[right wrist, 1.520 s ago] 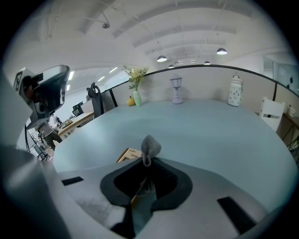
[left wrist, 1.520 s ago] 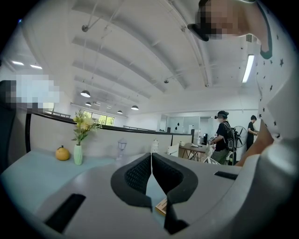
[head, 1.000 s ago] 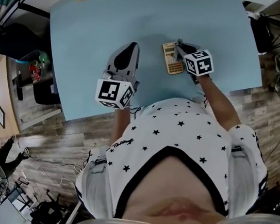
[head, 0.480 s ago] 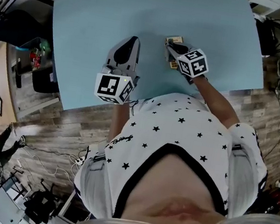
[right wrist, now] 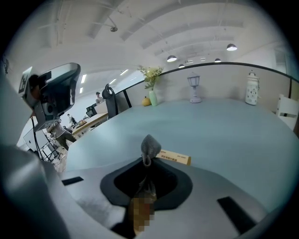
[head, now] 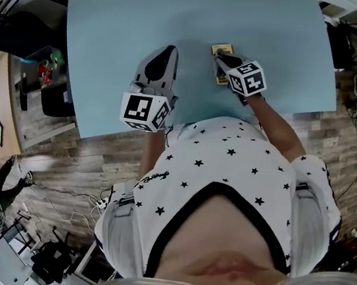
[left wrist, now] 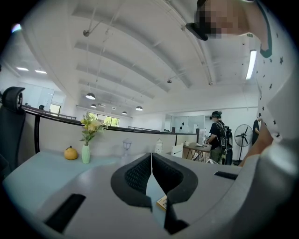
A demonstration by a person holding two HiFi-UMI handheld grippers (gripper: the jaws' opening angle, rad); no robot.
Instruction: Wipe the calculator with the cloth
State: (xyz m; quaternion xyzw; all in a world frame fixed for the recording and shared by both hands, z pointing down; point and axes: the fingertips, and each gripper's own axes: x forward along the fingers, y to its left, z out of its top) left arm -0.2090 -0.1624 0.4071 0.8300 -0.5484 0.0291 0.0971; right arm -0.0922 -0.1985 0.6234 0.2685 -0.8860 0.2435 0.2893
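My right hand-held gripper (right wrist: 146,161) is clenched on the small grey cloth (right wrist: 149,144). A rounded tuft of the cloth sticks out past the jaw tips, and the rest is bunched back between the dark pads. Just beyond that tuft lies the flat tan calculator (right wrist: 174,158) on the pale blue tabletop (right wrist: 224,126). Its long edge runs across in front of the jaws and a little to their right. The cloth looks to be at the calculator's near edge (I cannot tell from here whether they touch).

From the head view, this right hand-held gripper (head: 221,59) covers most of the calculator (head: 222,47); only the far end shows past the jaw tips.

My left hand-held gripper (left wrist: 151,161) is clenched on nothing, its jaw tips pressed together. A corner of the calculator (left wrist: 162,202) shows through the gap below the tips, ahead and to the right. In the head view the left hand-held gripper (head: 170,52) sits well to the left of the right one, over bare tabletop (head: 113,42).

Far ahead of it, at the tabletop's far edge, are a yellow round fruit (left wrist: 70,153) and a slim green vase of flowers (left wrist: 85,153).
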